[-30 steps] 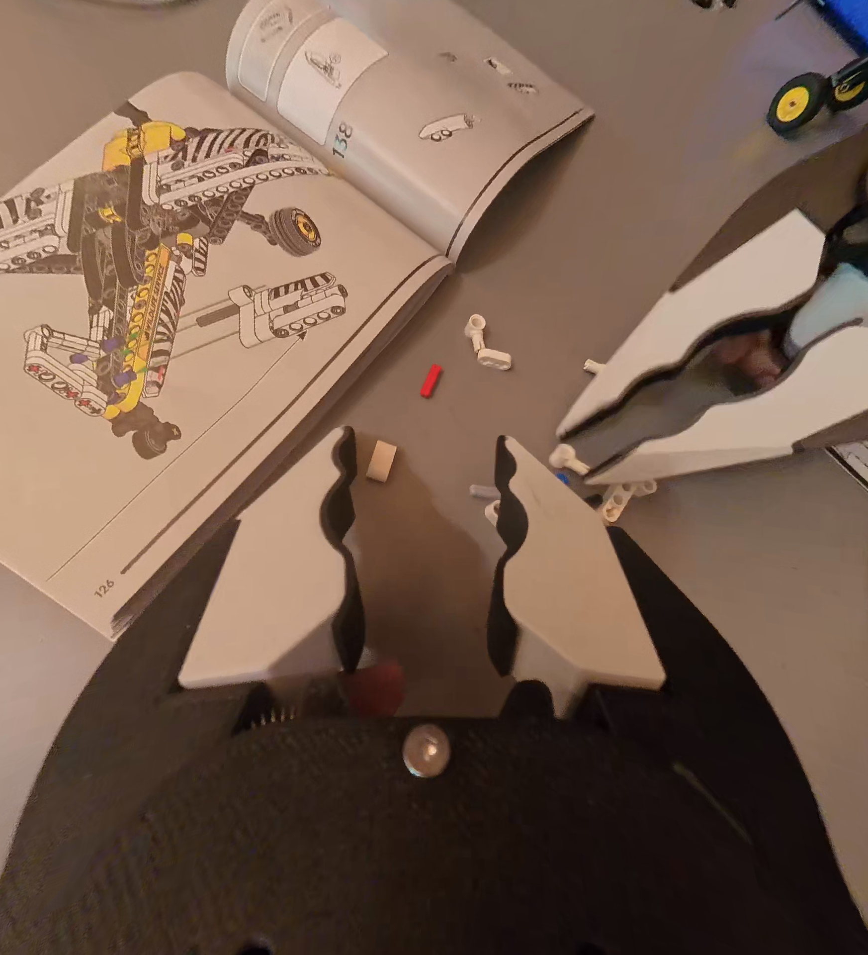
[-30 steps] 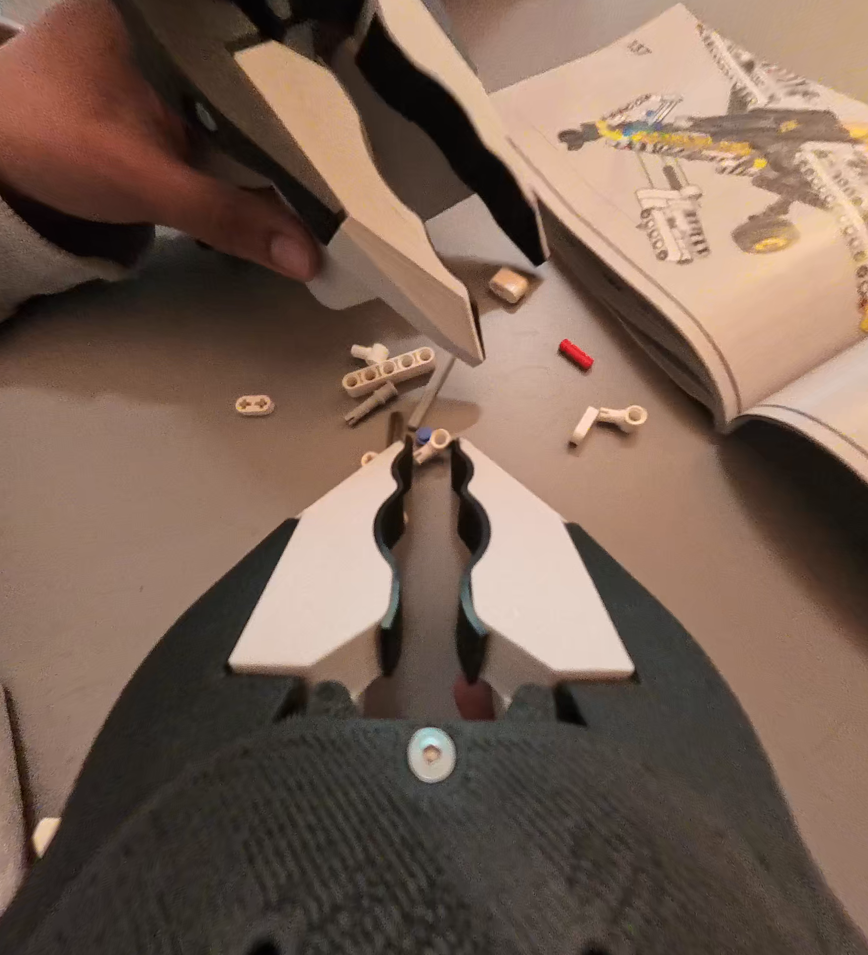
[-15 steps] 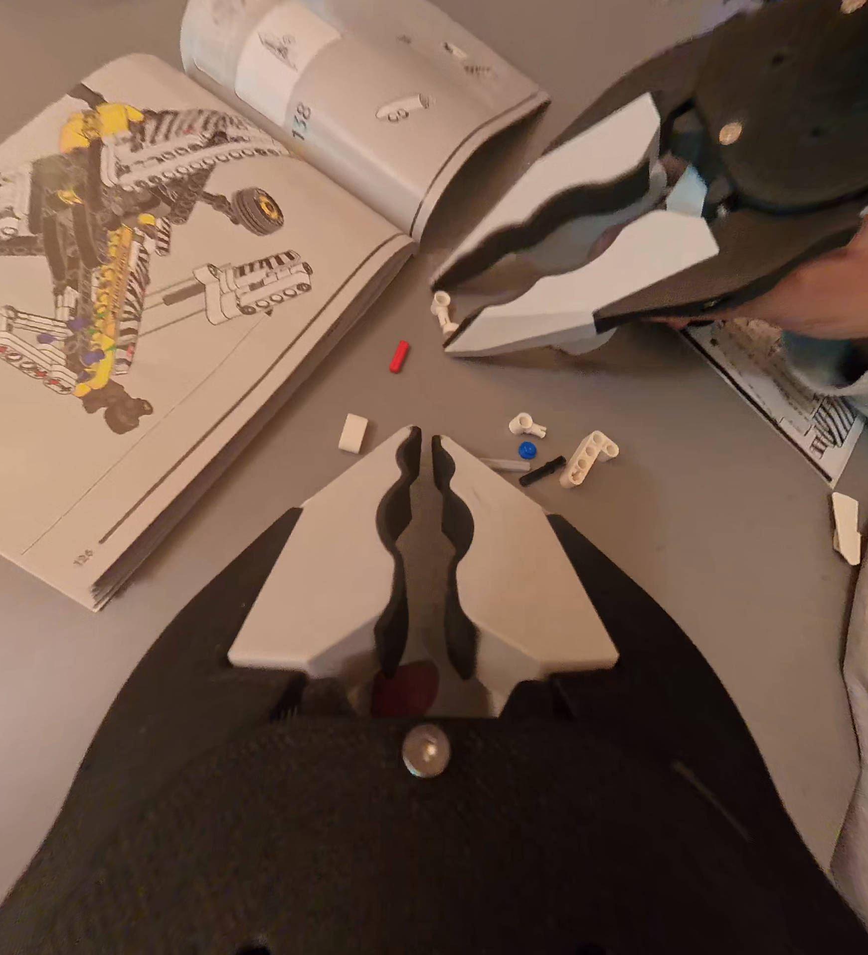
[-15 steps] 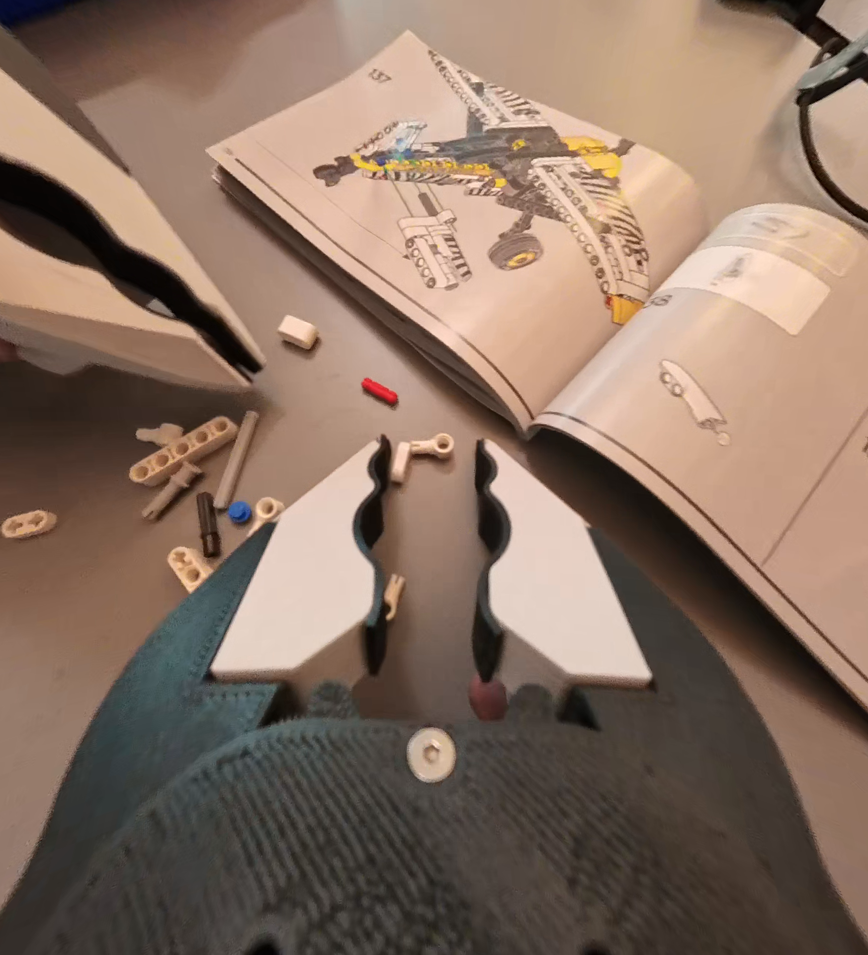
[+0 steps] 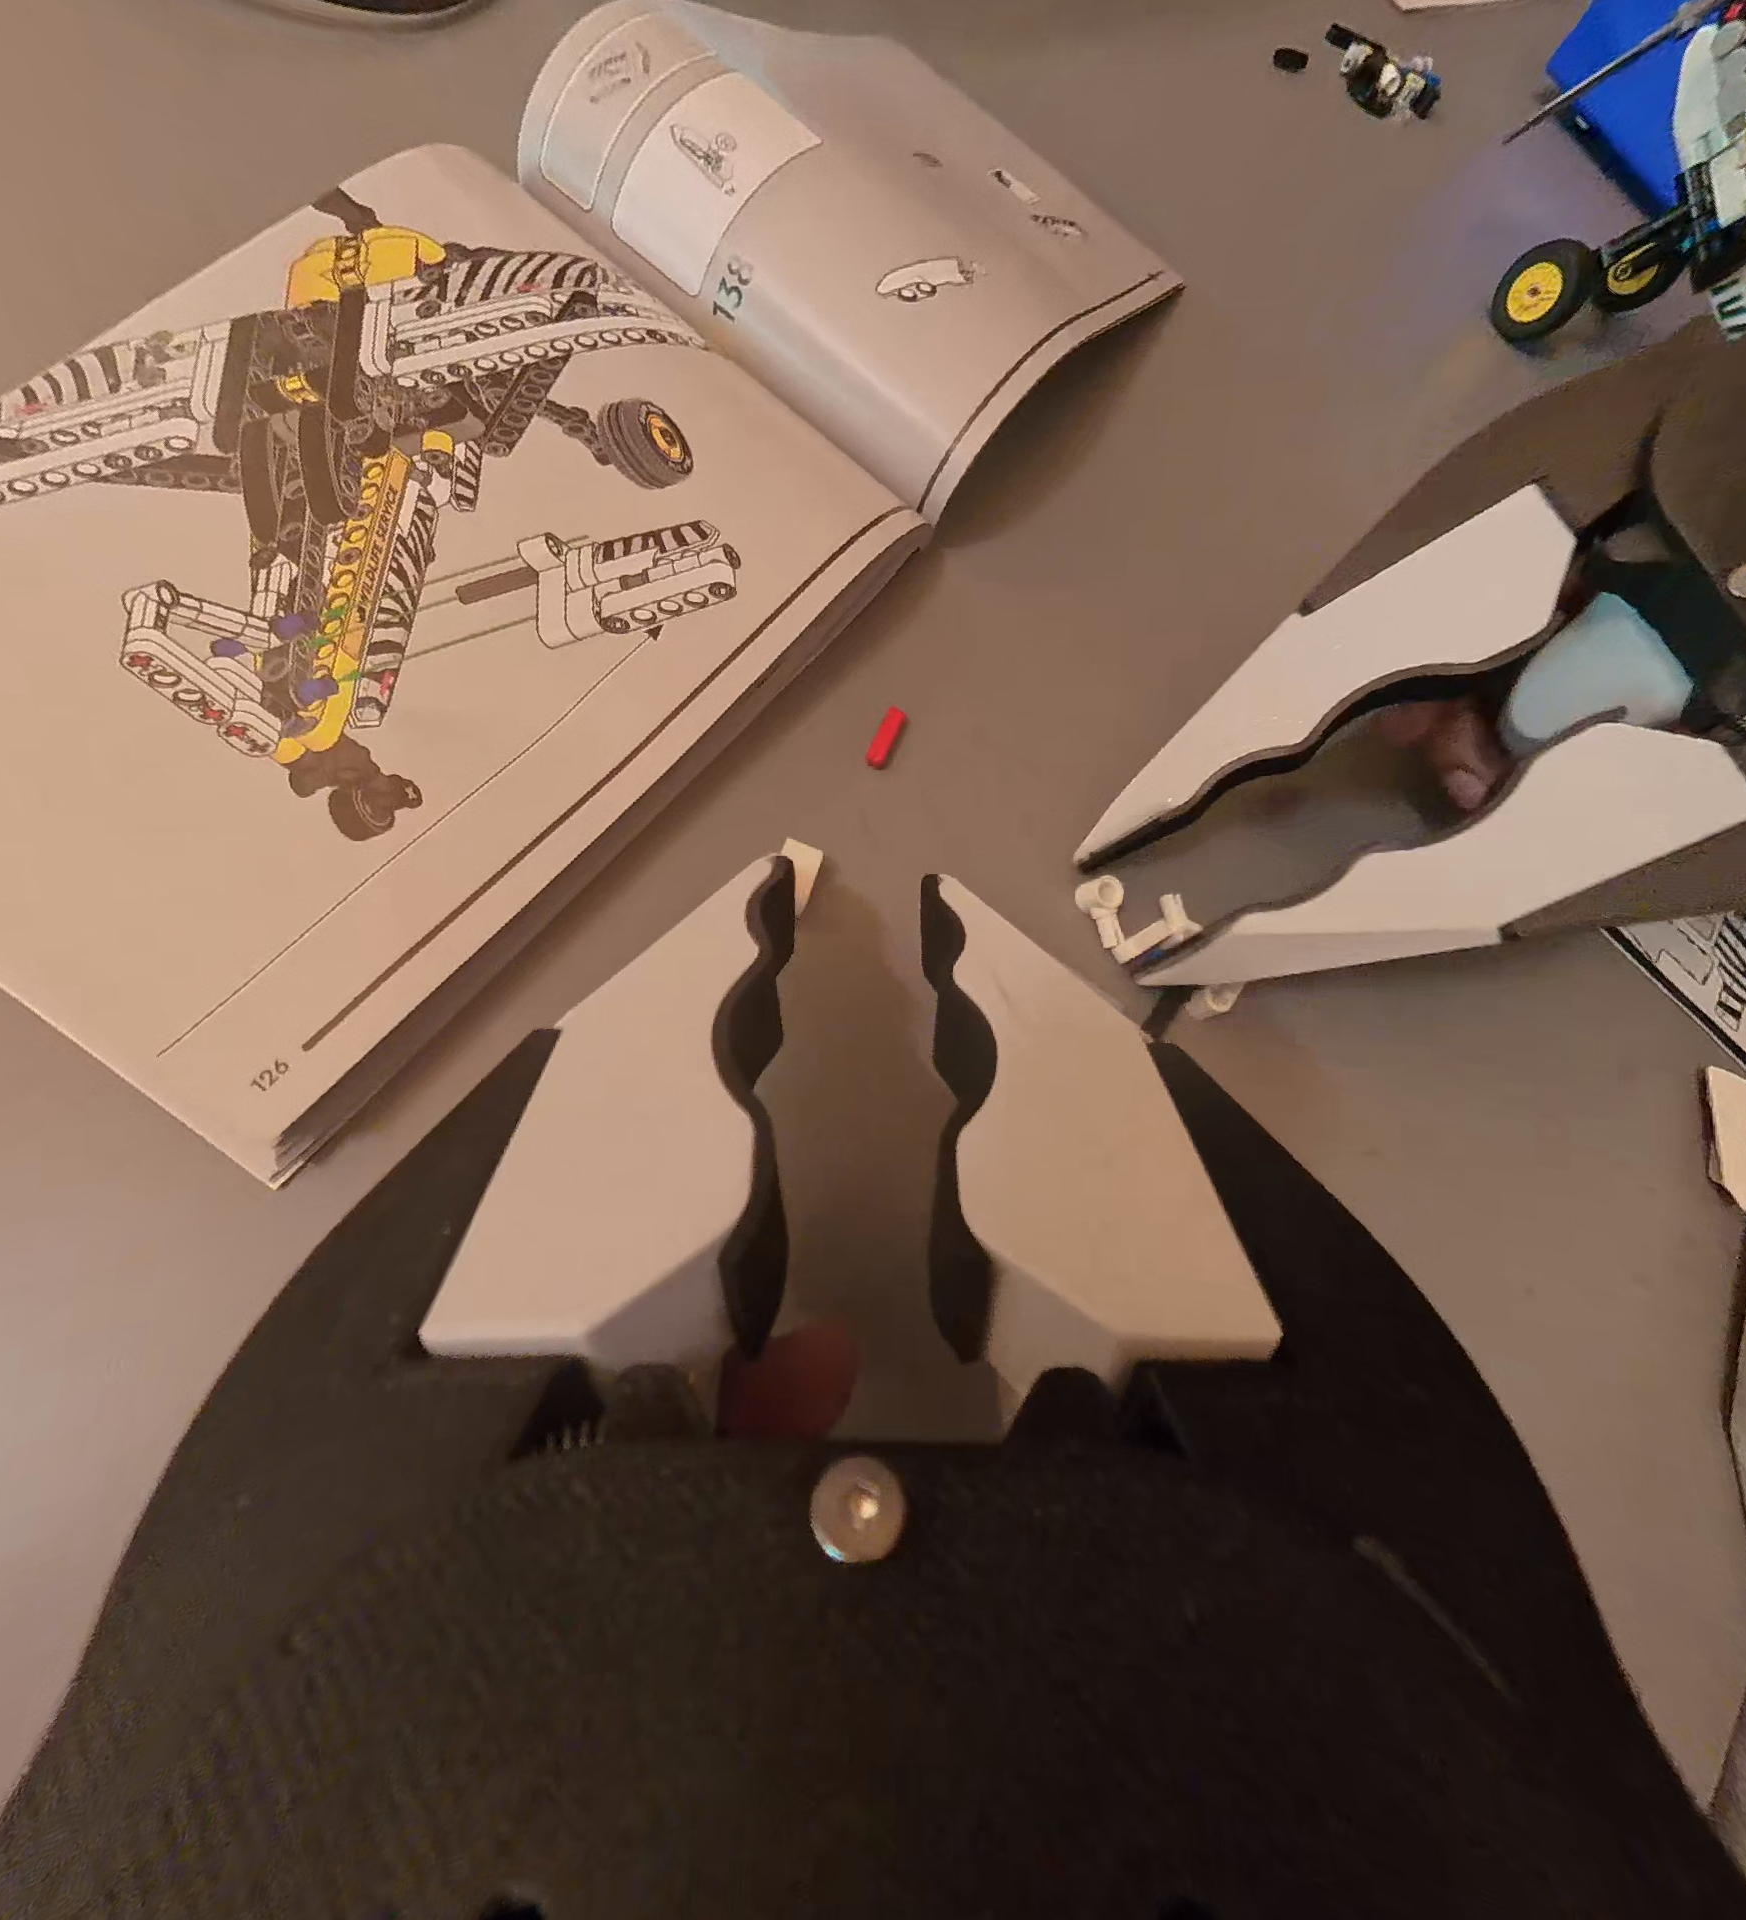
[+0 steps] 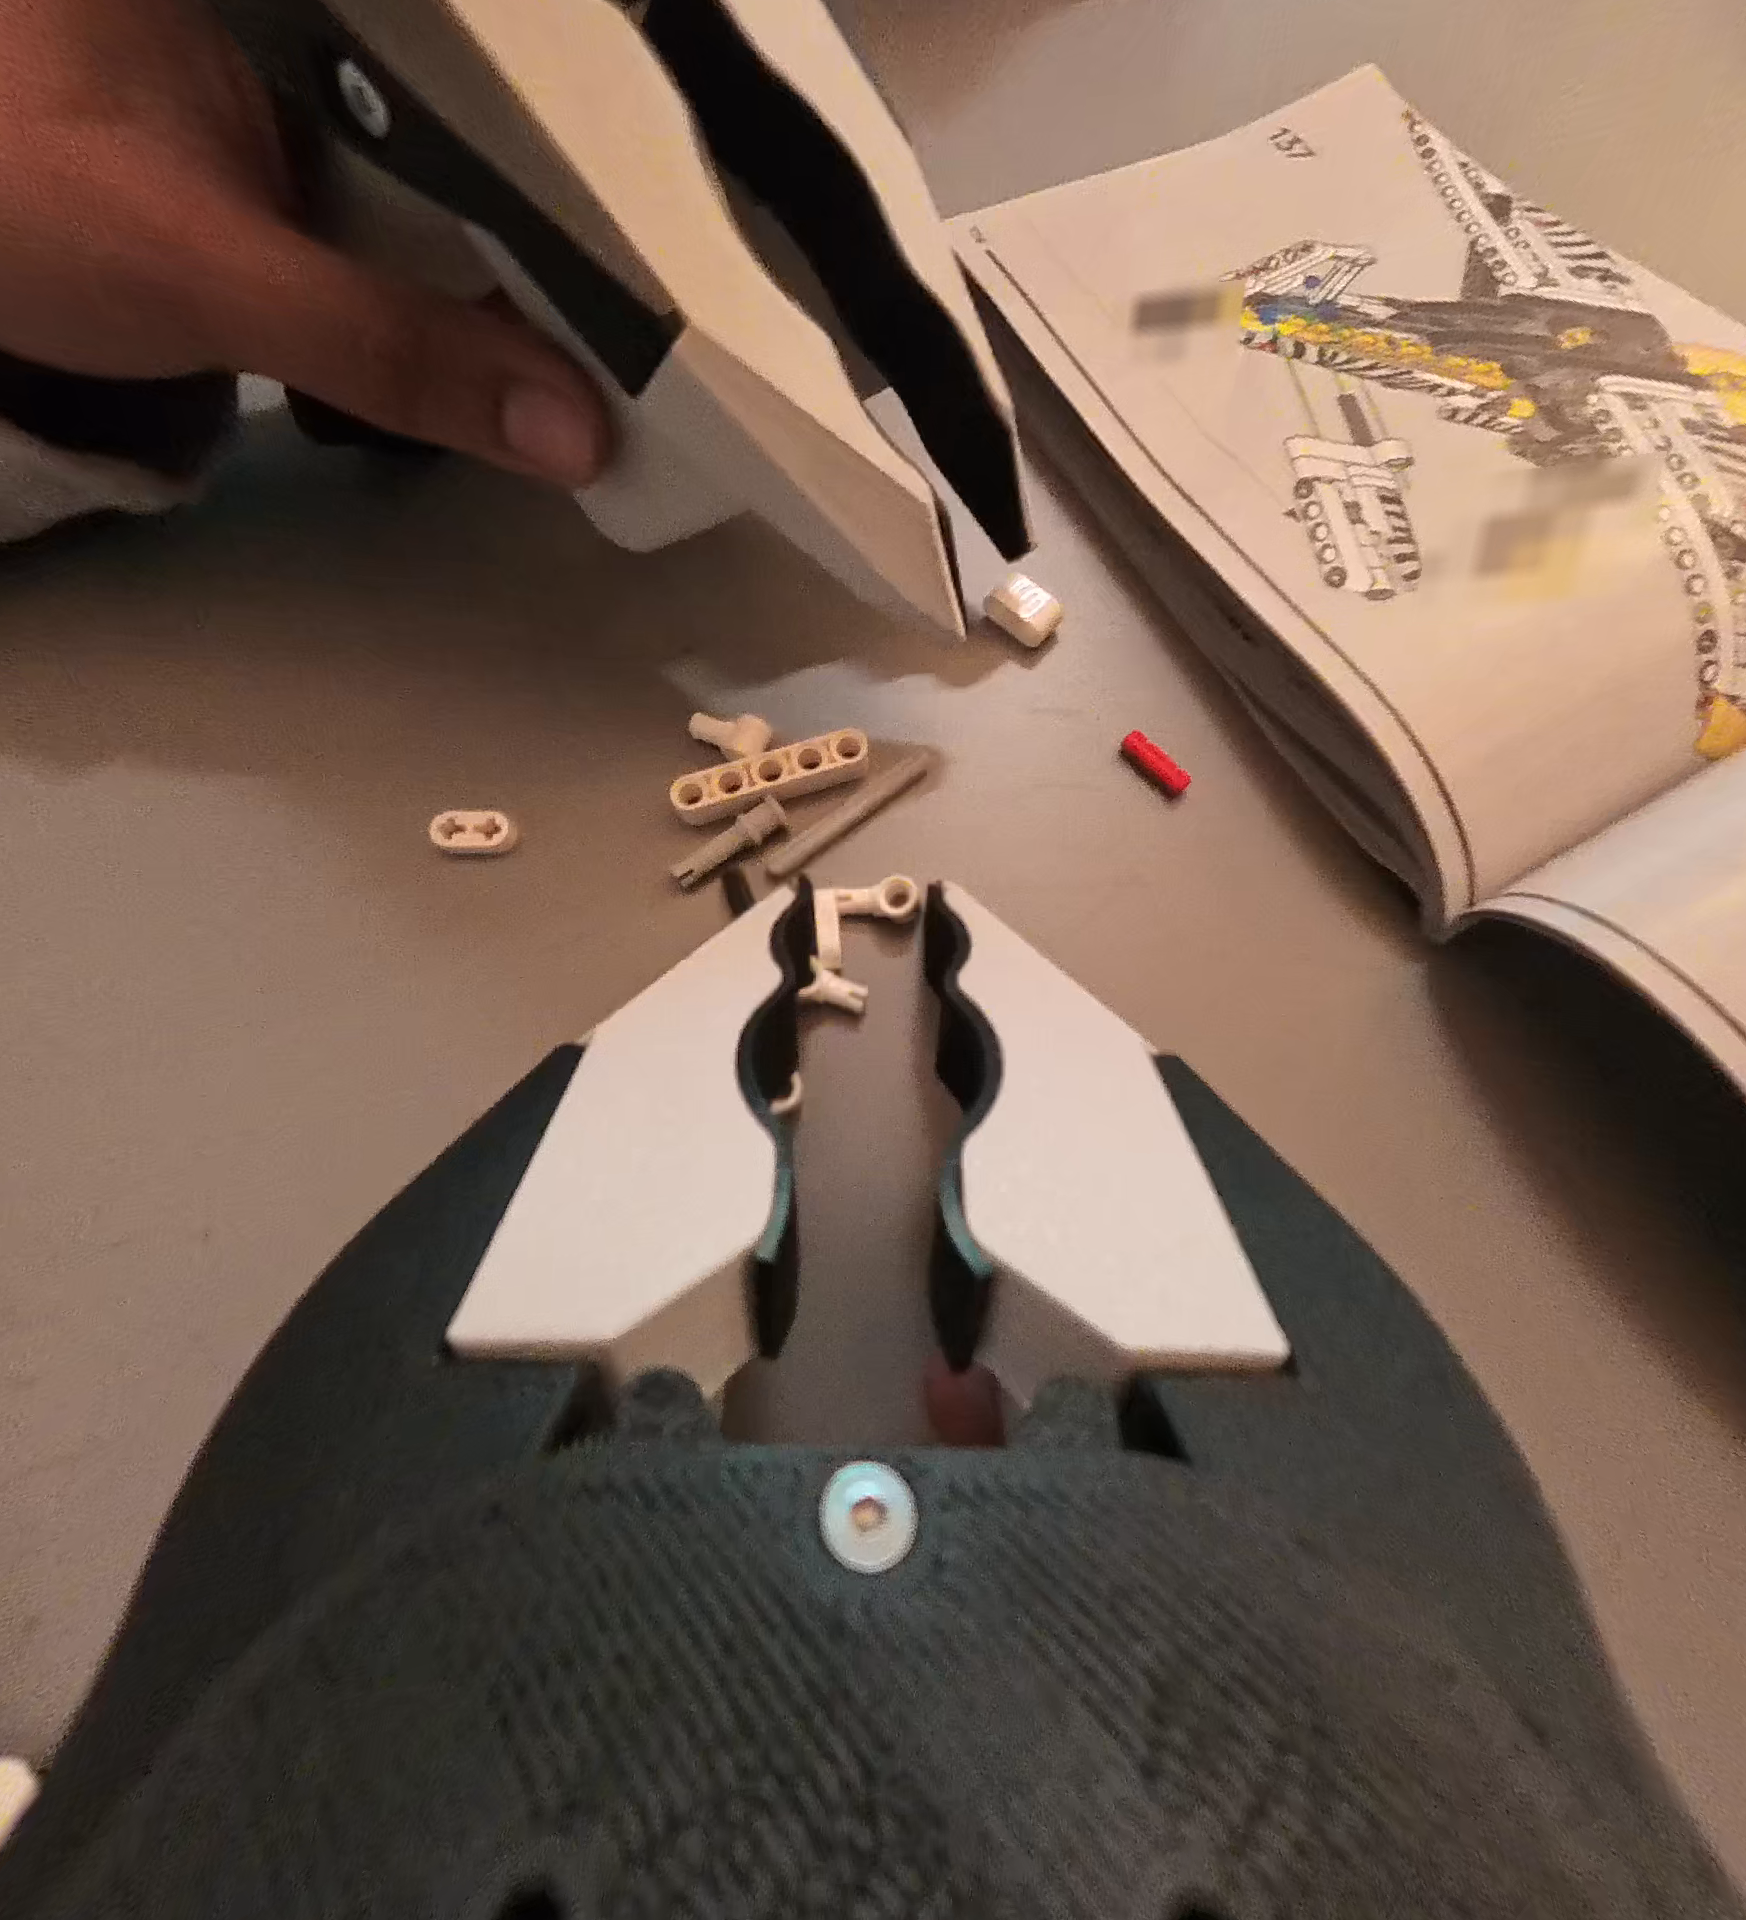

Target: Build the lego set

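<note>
My left gripper [image 5: 853, 888] is open and empty, low over the grey table. Its left fingertip is beside a small white piece [image 5: 804, 862], which also shows in the right wrist view [image 6: 1023, 606]. My right gripper [image 6: 867, 896] is open, and a white connector piece [image 6: 874, 899] lies between its fingertips, with a second one [image 6: 833, 987] farther in. In the left wrist view the right gripper [image 5: 1118, 920] sits to the right with those connectors [image 5: 1108, 904] at its tips. A red pin [image 5: 885, 736] lies between the grippers and the open instruction booklet [image 5: 433, 727].
A white five-hole beam [image 6: 770, 774], a grey axle [image 6: 848, 816], a tan pin [image 6: 729, 842] and a small two-hole link [image 6: 472, 831] lie ahead of the right gripper. The partly built model [image 5: 1679, 208] with yellow wheels stands at the far right. A hand [image 6: 225, 260] holds the left gripper. Some 6 cm of space lies between my two pairs of fingers. The left tips stand about 4 cm off the red pin [image 5: 885, 736]. Seen from the right wrist view [image 6: 1160, 765] as well.
My left gripper has opened from nearly shut and moved up to the small white piece. My right gripper has come back from beside the booklet, and the white connector has moved with it toward the loose pieces.
</note>
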A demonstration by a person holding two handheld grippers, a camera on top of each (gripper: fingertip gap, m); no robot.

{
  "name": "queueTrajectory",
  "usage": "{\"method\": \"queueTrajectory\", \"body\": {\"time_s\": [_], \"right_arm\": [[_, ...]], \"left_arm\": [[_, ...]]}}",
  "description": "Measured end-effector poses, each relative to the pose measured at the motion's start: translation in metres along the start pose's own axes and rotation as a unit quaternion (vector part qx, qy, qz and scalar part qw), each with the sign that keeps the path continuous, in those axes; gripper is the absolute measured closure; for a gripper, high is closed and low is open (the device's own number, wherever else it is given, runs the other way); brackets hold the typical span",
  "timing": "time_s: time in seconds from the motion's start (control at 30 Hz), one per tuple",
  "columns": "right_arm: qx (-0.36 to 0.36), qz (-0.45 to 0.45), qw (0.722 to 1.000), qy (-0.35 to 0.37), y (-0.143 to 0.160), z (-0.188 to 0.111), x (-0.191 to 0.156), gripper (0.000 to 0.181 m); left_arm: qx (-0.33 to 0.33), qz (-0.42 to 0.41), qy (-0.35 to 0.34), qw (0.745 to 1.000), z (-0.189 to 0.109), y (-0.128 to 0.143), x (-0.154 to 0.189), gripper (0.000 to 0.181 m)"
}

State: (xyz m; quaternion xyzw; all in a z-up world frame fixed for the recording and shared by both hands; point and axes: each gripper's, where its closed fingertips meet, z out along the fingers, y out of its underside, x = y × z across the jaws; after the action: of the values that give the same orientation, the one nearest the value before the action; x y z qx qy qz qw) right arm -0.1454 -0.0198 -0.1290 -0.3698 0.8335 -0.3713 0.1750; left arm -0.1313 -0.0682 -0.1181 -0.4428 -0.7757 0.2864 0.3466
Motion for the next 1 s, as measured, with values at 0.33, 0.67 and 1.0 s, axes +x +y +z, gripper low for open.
{"method": "queueTrajectory", "body": {"time_s": [0.33,0.67,1.0], "right_arm": [[0.001,0.055,0.997,0.055,0.009,-0.037,0.018,0.144],[-0.021,0.088,0.993,0.074,0.031,-0.033,0.029,0.176],[-0.023,0.051,0.996,0.075,0.019,-0.019,0.022,0.176]], "left_arm": [[-0.03,-0.032,-0.002,0.999,0.012,0.003,-0.007,0.157],[-0.05,-0.022,0.016,0.998,0.006,0.017,0.009,0.172],[-0.038,-0.093,0.041,0.994,-0.022,0.04,0.026,0.172]]}}
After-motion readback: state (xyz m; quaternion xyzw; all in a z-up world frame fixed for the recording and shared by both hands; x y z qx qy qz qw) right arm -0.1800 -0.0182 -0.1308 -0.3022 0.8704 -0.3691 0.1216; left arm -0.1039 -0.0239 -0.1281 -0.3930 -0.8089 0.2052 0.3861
